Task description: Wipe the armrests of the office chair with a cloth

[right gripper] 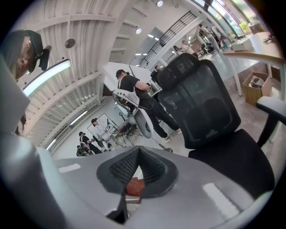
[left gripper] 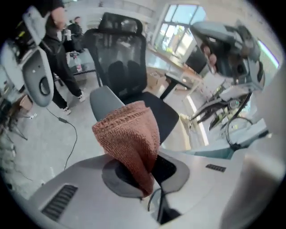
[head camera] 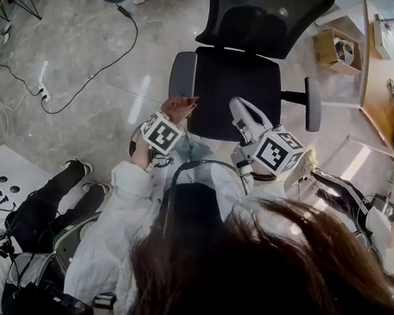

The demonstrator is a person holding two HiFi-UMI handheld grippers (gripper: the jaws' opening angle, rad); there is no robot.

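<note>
cloth [left gripper: 129,134] pinched tight in left gripper [left gripper: 142,181], just beside near armrest [head camera: 182,74], contact unclear | right gripper [right gripper: 139,154] closed, empty, over seat [head camera: 235,83] | risk: bunched cloth may slip out when dragged; chair [head camera: 268,14] may swivel away under push

The cloth [left gripper: 129,136] is a rust-pink knit with a fine ribbed weave. The office chair [head camera: 235,83] has a black seat and a black mesh back, and its armrests [head camera: 312,103] are mid grey. The left gripper [head camera: 175,116] and the right gripper [head camera: 238,105] are pale grey; the right one's pads [right gripper: 118,167] are dark grey with a diamond grid. Each cube [head camera: 161,132] is white with black square markers. The floor [head camera: 87,33] is mottled grey, crossed by a black cable [head camera: 109,62]. The table [head camera: 381,90] is tan wood and the box [head camera: 329,48] is brown.
</note>
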